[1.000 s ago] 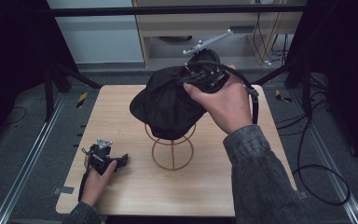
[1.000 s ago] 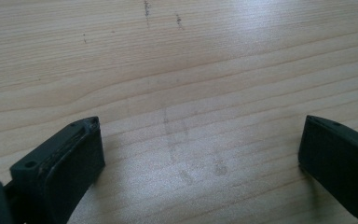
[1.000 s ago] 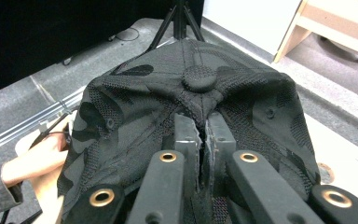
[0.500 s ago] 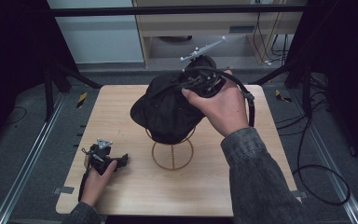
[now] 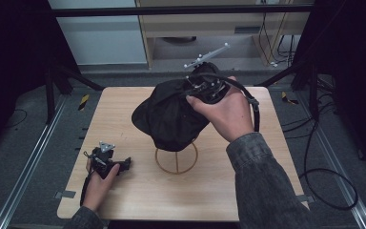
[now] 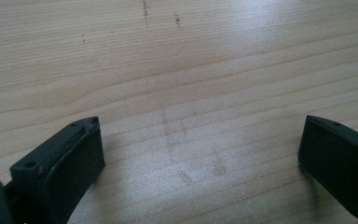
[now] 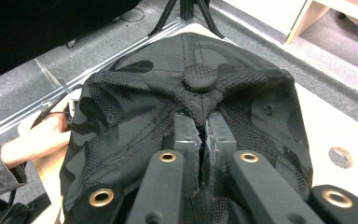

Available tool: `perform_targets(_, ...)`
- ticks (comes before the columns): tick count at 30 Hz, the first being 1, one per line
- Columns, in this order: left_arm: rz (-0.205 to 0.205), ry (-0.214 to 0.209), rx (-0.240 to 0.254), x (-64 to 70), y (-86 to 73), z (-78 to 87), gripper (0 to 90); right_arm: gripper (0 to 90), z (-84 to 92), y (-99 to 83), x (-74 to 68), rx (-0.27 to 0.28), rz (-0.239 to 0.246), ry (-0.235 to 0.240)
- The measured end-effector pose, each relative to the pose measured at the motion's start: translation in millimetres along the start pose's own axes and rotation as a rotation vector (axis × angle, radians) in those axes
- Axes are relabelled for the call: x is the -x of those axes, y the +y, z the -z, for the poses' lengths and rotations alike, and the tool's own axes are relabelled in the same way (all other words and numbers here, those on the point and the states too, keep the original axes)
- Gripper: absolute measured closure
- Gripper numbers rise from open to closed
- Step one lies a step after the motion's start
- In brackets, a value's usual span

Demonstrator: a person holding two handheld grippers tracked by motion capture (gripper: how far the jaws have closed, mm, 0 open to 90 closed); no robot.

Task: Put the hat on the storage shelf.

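A: Starting at the left of the high view, the left gripper (image 5: 106, 162) is seen lying on the wooden table (image 5: 124, 109) near its left front corner, with a hand wrapped round it.

B: And in the left gripper view its jaws are held wide apart, with nothing caught between them, just bare wood grain with a few faint grey marks.

A: Any writing to be read there?

B: None can be made out, on the table or on the gripper.

A: Moving toward the middle, a black cap (image 5: 169, 114) is found over a round wire stand (image 5: 176, 160), near the table's centre.

B: The cap's crown is pinched by the right gripper (image 5: 205, 88), which is held in the right hand (image 5: 228, 112) above and just right of the stand.

A: In the right gripper view the jaws are pressed almost together, a fold of the cap's fabric (image 7: 200, 140) being clamped just below the top button (image 7: 199, 77).

B: No logo or label can be read on the cap; a dark patterned mesh is all that can be told.
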State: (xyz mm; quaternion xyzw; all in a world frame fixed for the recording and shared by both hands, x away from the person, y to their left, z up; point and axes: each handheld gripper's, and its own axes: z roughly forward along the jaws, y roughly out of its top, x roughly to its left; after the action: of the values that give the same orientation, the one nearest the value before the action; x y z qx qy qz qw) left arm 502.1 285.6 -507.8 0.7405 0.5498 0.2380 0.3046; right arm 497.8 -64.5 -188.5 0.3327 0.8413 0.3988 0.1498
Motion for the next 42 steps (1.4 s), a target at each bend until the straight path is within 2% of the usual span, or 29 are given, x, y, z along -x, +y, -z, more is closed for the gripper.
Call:
perform_targets(17, -0.003, -0.003, -0.001, 0.5, 0.2, -0.1, 0.0, 85.7, -8.8, -9.1, 2.1, -0.044, -0.016, 0.008)
perform_targets(42, -0.004, -0.004, -0.002, 1.1, 0.3, -0.2, 0.0, 85.6, -2.1, -18.4, 4.4, -0.073, -0.027, -0.001)
